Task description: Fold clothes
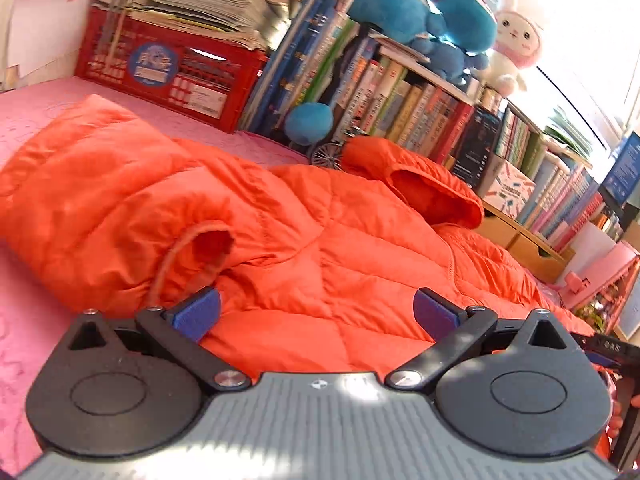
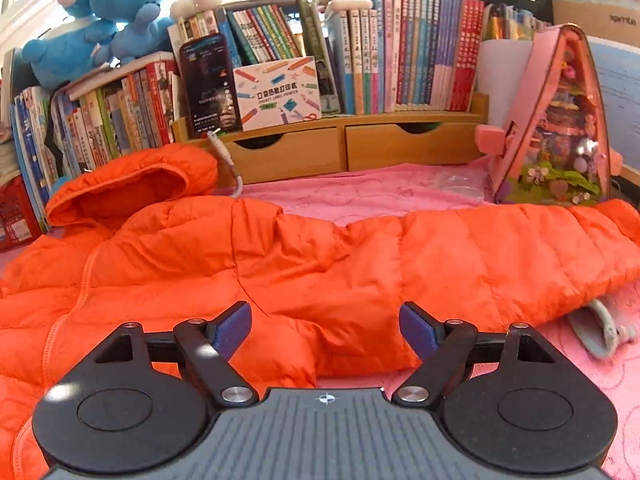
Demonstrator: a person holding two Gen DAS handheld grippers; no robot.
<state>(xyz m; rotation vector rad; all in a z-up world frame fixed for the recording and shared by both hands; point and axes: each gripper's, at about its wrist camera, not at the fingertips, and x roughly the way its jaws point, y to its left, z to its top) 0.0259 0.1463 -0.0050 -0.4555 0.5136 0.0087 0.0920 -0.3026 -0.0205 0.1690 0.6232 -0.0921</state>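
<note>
1. Nearest the left camera, the left tongs [image 1: 316, 312] stand spread wide with nothing between their blue pads [image 1: 196, 314], low over the body of the orange puffer jacket [image 1: 320, 248]; the right tongs [image 2: 325, 330] are likewise parted and empty, poised over the jacket's lower edge [image 2: 348, 360].
2. The jacket lies spread on a pink quilted cover [image 2: 360, 192] over what looks like a desk, its hood [image 2: 132, 188] toward the bookshelf [image 2: 340, 148]; one sleeve [image 2: 520, 248] reaches out to the right, and the other sleeve [image 1: 120, 208] lies to the left with its cuff opening [image 1: 212, 244] facing the left camera; the zipper [image 1: 452, 264] runs down the front.
3. Handling, as a judgement: light, soft and puffy; the shell looks smooth and likely slippery, so a thin pinch may slide off; the padding will probably spring back out of a fold.
4. Better holds seem to be the stitched seams, a cuff or the hem, where the fabric bunches firmly.
5. Materials: glossy quilted fabric in stitched, pillowy panels, creased; the cover is matte with embossed patterns; the drawers of the shelf [image 2: 288, 156] are plain wood.
</note>
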